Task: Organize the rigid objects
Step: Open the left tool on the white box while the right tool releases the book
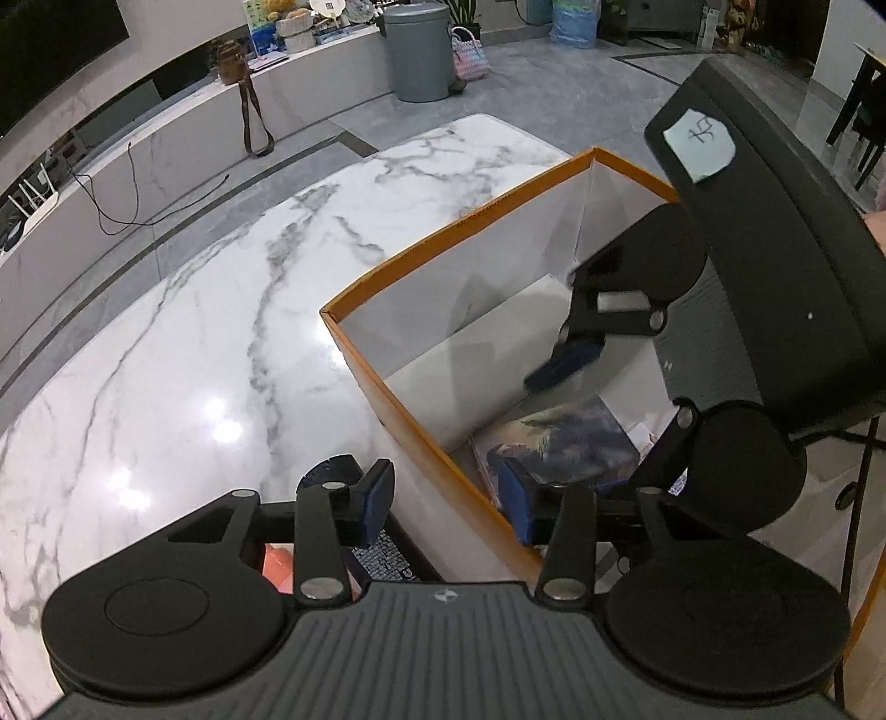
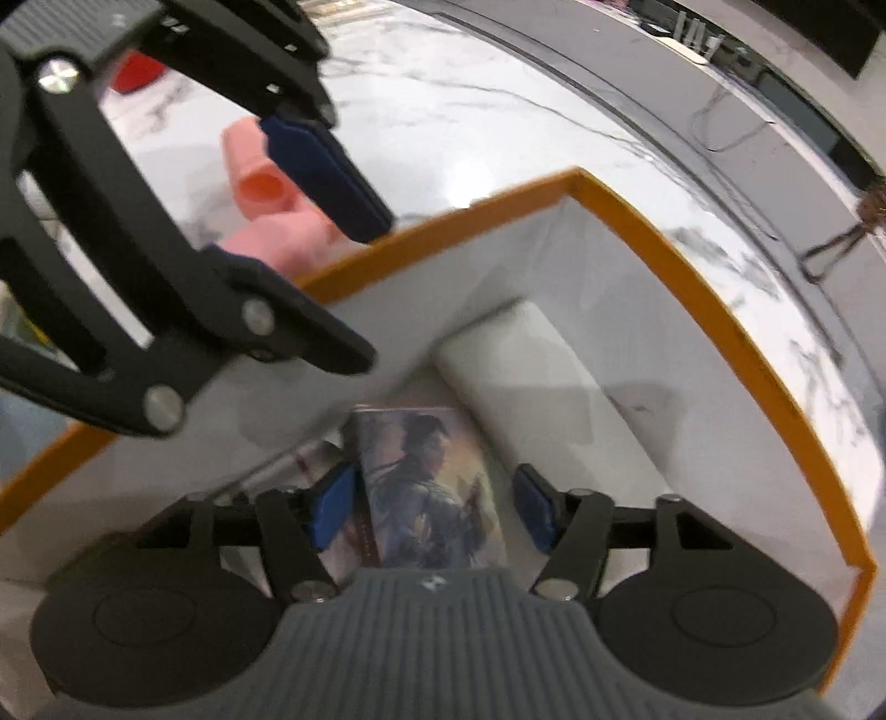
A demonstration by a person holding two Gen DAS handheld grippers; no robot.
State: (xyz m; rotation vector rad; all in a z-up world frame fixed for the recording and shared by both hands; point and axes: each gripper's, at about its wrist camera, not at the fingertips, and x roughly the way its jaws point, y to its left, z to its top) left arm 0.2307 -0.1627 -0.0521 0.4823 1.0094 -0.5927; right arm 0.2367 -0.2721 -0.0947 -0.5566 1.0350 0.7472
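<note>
An orange-rimmed white box (image 1: 387,266) (image 2: 692,288) stands on the marble table. A picture-covered box (image 1: 559,443) (image 2: 432,487) lies on its floor beside a white block (image 2: 526,354). My right gripper (image 2: 434,507) is open inside the box, its blue pads on either side of the picture box with gaps showing. It also shows in the left wrist view (image 1: 565,365). My left gripper (image 1: 448,504) is open and straddles the box's near wall (image 1: 443,482); it also shows in the right wrist view (image 2: 288,232). A pink object (image 2: 271,210) lies outside by the wall.
A red object (image 2: 135,72) lies on the table behind the left gripper. The marble table (image 1: 194,360) stretches left of the box. A grey bin (image 1: 415,50) stands on the floor beyond the table.
</note>
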